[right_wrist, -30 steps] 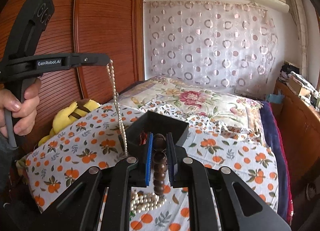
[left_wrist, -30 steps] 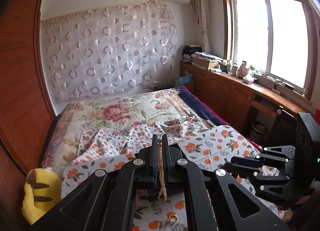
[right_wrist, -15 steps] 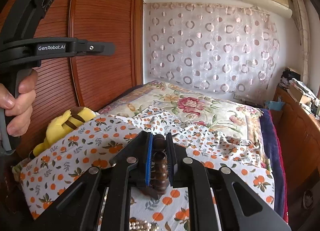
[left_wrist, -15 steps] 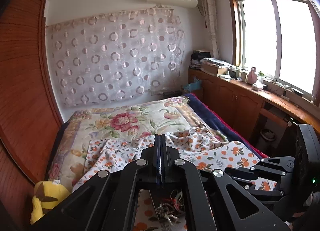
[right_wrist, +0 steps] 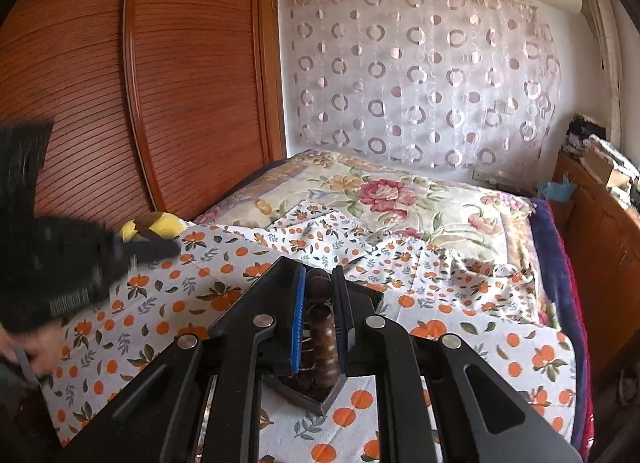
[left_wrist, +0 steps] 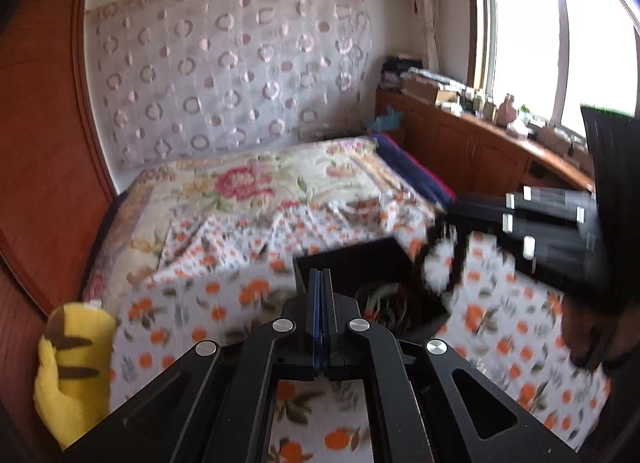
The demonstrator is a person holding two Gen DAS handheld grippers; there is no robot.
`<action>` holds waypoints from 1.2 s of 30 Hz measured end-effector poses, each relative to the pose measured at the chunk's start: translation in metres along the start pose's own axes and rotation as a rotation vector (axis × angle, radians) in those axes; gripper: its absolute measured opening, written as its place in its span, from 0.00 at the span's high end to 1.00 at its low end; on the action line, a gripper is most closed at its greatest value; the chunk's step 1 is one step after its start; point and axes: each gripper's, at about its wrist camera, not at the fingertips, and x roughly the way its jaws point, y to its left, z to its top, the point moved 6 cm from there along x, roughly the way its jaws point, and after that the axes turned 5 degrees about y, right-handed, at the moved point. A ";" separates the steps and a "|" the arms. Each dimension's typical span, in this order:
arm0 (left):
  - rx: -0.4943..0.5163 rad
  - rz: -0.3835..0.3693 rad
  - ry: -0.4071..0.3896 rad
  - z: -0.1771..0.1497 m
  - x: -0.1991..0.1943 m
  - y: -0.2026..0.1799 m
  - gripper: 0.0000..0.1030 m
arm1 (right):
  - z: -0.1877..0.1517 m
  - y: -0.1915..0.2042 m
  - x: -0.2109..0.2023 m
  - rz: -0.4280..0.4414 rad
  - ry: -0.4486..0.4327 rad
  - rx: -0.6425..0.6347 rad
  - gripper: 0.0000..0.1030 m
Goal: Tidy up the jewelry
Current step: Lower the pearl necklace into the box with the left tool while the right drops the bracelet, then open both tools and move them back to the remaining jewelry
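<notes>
My left gripper is shut with nothing between its blue pads, low over the orange-print cloth just before the black jewellery box. Tangled jewellery lies inside the box. My right gripper is shut on a bracelet of dark brown wooden beads, which hangs down into the box. In the left wrist view the right gripper is a blurred shape at the box's right edge. In the right wrist view the left gripper shows blurred at the left, held by a hand.
The box sits on an orange-print cloth spread over a flowered bedspread. A yellow plush toy lies at the bed's left edge beside the wooden wardrobe. A wooden cabinet runs along the right under the window.
The pearl string that hung from my left gripper is gone from its jaws, which have closed, and that gripper has sunk toward the bed. My right gripper carried the bead bracelet over the box.
</notes>
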 end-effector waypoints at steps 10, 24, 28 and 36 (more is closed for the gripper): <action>-0.013 -0.049 0.051 -0.043 0.015 -0.007 1.00 | 0.001 0.002 0.022 -0.022 0.037 0.006 0.86; -0.006 -0.067 0.157 -0.065 0.057 -0.026 0.99 | -0.010 -0.001 0.016 -0.039 0.036 0.005 0.85; -0.006 -0.065 0.172 -0.066 0.063 -0.029 0.90 | -0.014 0.000 0.010 -0.039 0.032 0.008 0.85; -0.005 -0.060 0.165 -0.066 0.065 -0.033 0.86 | -0.020 -0.002 0.006 -0.041 0.036 0.010 0.85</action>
